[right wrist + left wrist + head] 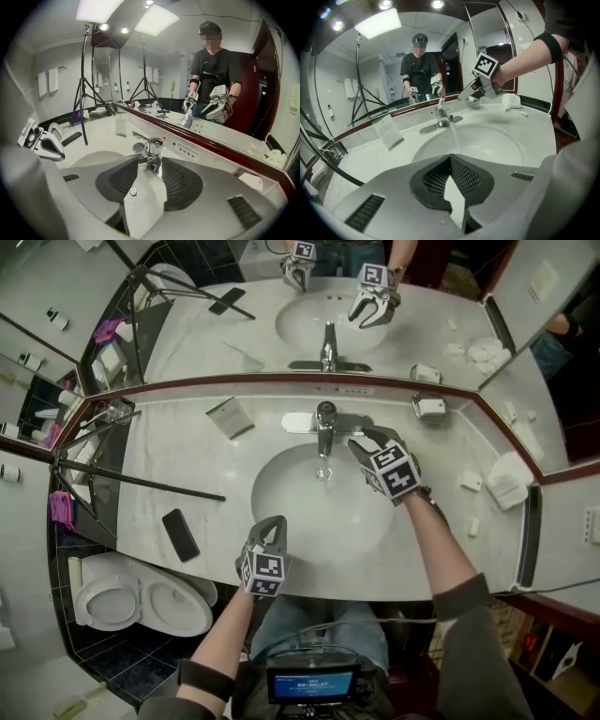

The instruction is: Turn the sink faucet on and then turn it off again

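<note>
The right gripper has its jaws wide apart with nothing gripped, just right of the chrome single-lever sink faucet, which shows in the gap beyond its pads. A thin water stream falls from the faucet into the white oval basin. The left gripper, closed and empty, hovers well in front of the faucet.

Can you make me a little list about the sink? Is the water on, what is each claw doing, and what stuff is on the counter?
water: running from the faucet into the sink
left claw: shut, empty, over the sink's near rim
right claw: open, close beside the faucet, gripping nothing
counter, left side: black phone, folded card, tripod leg
task: faucet is on, not yet turned off
</note>
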A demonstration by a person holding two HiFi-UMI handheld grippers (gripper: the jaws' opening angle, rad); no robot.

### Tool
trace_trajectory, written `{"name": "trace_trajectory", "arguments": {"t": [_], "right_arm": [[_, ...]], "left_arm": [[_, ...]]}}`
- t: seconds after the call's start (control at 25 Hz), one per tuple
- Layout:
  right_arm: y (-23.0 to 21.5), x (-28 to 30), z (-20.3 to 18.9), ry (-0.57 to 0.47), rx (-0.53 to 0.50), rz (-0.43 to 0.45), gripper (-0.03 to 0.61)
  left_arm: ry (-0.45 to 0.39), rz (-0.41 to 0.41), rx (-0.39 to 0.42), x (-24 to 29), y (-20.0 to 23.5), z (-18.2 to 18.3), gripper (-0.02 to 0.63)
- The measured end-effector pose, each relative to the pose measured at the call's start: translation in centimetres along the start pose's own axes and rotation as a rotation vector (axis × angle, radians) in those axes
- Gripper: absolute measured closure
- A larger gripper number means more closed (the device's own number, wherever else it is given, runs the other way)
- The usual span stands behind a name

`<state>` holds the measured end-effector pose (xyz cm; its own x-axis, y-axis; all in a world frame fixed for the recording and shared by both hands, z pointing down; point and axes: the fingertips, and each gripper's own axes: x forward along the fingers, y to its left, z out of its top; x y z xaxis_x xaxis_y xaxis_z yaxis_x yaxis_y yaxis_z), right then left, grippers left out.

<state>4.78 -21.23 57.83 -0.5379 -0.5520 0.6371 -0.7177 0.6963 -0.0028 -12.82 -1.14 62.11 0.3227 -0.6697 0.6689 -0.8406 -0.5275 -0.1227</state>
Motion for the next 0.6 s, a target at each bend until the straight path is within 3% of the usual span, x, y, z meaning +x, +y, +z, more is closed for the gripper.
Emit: {"name": "trace_trajectory", "arguments": {"t": [0.2,0.6], "right_arm": [[1.2,2.2,0.6,0.023,-0.173,0.025,0.402],[1.1,6.4,2.7,0.017,-0.398,0.010,0.400]], "left_arm": [[-0.005,0.001,0.000,0.2,0.3,-0.3,0.612],[-0.013,-0.008,-0.006,1.2,0.3,-0.5,0.612]]}}
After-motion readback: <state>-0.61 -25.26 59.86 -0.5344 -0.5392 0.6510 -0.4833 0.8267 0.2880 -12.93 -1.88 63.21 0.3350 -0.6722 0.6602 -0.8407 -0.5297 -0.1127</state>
